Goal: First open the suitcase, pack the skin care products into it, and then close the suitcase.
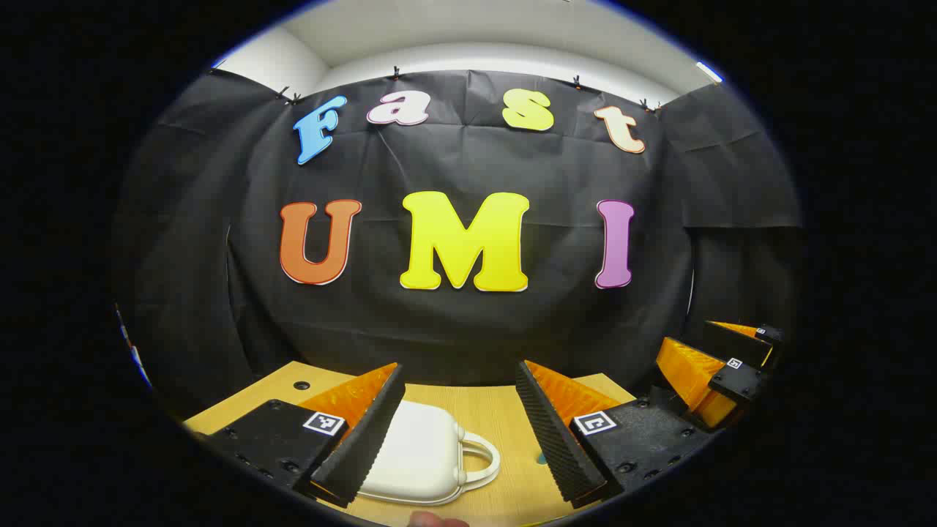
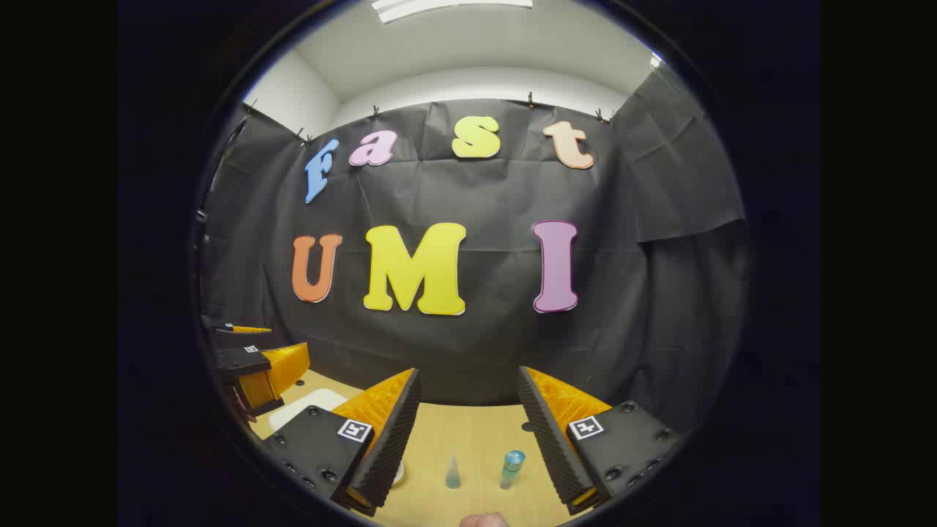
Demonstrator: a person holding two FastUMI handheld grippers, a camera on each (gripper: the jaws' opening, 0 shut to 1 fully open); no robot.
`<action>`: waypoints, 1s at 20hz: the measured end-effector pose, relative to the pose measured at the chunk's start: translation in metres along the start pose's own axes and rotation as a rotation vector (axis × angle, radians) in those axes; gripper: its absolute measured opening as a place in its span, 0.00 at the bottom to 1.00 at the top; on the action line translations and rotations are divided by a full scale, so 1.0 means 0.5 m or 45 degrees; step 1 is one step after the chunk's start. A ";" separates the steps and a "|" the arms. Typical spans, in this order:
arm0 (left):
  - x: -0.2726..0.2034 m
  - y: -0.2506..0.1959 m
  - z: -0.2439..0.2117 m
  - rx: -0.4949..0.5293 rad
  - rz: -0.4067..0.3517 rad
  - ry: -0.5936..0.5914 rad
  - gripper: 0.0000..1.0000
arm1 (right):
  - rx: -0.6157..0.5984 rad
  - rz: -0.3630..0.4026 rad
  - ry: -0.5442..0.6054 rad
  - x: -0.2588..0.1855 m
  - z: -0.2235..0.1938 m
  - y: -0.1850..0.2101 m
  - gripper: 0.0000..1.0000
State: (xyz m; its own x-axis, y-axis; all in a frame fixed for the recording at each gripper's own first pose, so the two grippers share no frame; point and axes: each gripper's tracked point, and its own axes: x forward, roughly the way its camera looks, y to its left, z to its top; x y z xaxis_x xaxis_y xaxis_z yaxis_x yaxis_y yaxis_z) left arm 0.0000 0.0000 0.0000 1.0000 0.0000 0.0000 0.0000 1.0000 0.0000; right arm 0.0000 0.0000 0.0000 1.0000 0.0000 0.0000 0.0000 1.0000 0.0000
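A small white suitcase (image 1: 424, 454) with a loop handle lies shut on the wooden table (image 1: 498, 417), partly behind my left gripper's near finger. My left gripper (image 1: 457, 428) hangs open above it, nothing between its fingers. In the right gripper view my right gripper (image 2: 468, 432) is open too, above a small pointed-cap bottle (image 2: 453, 471) and a bottle with a blue cap (image 2: 512, 468), both standing upright on the table (image 2: 468, 432). A corner of the suitcase (image 2: 304, 406) lies at the left there, below the left gripper (image 2: 256, 366). The right gripper (image 1: 721, 366) appears at the far right of the left gripper view.
The black cloth wall stands close behind the table's far edge. A small round hole (image 1: 301, 384) sits in the tabletop at the back left. A fingertip (image 1: 435, 520) shows at the bottom edge.
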 end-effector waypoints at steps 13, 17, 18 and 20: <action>0.031 0.011 -0.014 -0.001 0.025 0.026 0.98 | -0.012 -0.006 0.026 0.029 -0.015 -0.008 0.77; 0.035 0.002 -0.032 -0.010 0.006 0.060 0.98 | -0.020 -0.026 0.039 0.031 -0.023 -0.024 0.79; 0.036 0.000 -0.036 -0.011 0.003 0.070 0.98 | -0.022 -0.026 0.041 0.031 -0.023 -0.025 0.79; 0.036 -0.005 -0.044 -0.008 -0.006 0.085 0.98 | -0.021 -0.025 0.048 0.032 -0.028 -0.028 0.79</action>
State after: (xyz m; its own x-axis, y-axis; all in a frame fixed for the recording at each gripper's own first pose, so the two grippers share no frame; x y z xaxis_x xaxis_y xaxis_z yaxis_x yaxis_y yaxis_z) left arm 0.0182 -0.0023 -0.0222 0.9978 -0.0049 -0.0666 0.0045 1.0000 -0.0064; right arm 0.0160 -0.0140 -0.0138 0.9991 -0.0198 -0.0378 0.0192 0.9997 -0.0171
